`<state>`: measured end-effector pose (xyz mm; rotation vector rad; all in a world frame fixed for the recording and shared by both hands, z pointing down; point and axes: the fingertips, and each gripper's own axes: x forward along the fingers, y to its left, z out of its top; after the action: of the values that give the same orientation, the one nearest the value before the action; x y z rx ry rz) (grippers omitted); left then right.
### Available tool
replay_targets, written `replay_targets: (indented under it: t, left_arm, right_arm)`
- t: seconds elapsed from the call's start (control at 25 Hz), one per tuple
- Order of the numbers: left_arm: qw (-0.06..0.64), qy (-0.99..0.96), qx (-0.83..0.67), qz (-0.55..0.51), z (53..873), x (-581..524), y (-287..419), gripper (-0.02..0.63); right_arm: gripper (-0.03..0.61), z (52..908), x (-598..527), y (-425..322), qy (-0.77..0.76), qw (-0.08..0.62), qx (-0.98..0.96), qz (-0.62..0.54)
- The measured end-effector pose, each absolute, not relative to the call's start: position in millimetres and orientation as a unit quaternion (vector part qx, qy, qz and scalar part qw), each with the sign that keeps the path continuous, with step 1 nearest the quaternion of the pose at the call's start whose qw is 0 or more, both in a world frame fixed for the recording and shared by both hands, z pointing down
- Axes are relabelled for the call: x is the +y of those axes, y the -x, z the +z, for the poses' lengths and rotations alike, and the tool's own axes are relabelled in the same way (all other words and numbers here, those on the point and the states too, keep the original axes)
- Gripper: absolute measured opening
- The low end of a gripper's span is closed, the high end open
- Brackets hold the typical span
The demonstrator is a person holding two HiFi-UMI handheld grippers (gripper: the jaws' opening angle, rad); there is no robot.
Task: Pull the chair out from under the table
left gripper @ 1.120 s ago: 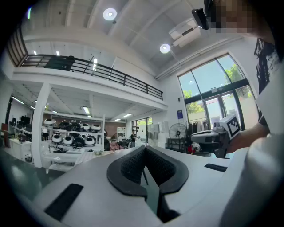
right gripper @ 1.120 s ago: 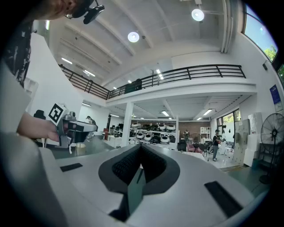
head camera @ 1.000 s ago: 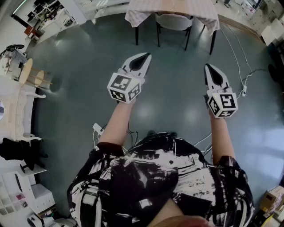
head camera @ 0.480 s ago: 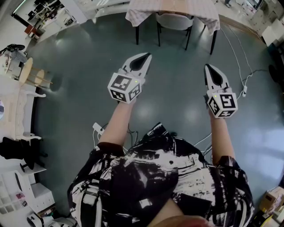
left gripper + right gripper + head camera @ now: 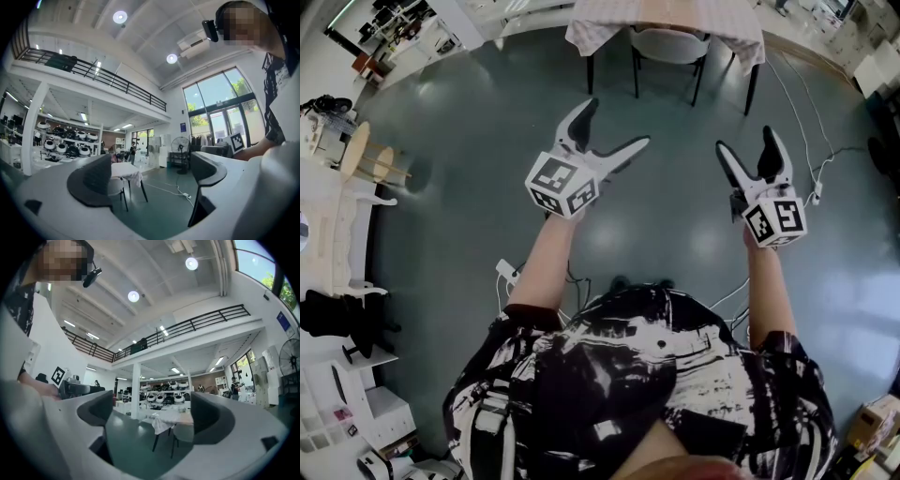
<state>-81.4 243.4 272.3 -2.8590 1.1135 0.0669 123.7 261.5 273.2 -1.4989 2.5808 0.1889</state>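
A grey chair [image 5: 667, 45] stands tucked under a table with a checked cloth [image 5: 598, 34] at the far end of the dark floor. My left gripper [image 5: 609, 129] and right gripper [image 5: 747, 148] hover side by side well short of it, pointing toward it. Both have just been opening and now stand open with nothing between their jaws. The left gripper view shows its open gripper [image 5: 150, 174] with the chair [image 5: 114, 186] and tablecloth [image 5: 127, 171] far off. Between the right gripper's [image 5: 152, 417] jaws the chair [image 5: 183, 433] and the cloth [image 5: 161, 423] are also distant.
A white cable and power strip [image 5: 815, 193] lie on the floor to the right. Another power strip [image 5: 504, 272] lies near my feet. Round wooden stands [image 5: 364, 155] and white furniture line the left edge. A standing fan [image 5: 180, 146] is by the windows.
Both grippers were shut in the earlier frames and now stand wide open. The hands have barely shifted.
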Motion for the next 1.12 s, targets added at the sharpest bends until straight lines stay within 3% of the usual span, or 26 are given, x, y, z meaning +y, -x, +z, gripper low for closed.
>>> replay_targets:
  t: [0.04,0.12,0.48,1.12]
  left_arm:
    - [0.038,0.932,0.36,0.023,270.0,242.3,81.0,0.513]
    - [0.048,0.933,0.357,0.017,267.3,240.5,79.5,0.548]
    - [0.066,0.933,0.354,0.013,264.7,239.7,83.2,0.56]
    - [0.062,0.945,0.322,0.008,277.0,209.1,154.6,0.56]
  right_arm:
    - [0.526,268.9,260.9,-124.4,0.501,0.084,0.858,0.075]
    - [0.574,264.5,261.1,-122.8,0.496,0.082,0.859,0.096]
    - [0.575,269.5,260.1,-119.4,0.485,0.066,0.866,0.098]
    - [0.574,281.3,240.5,-51.3,0.507,0.054,0.855,0.1]
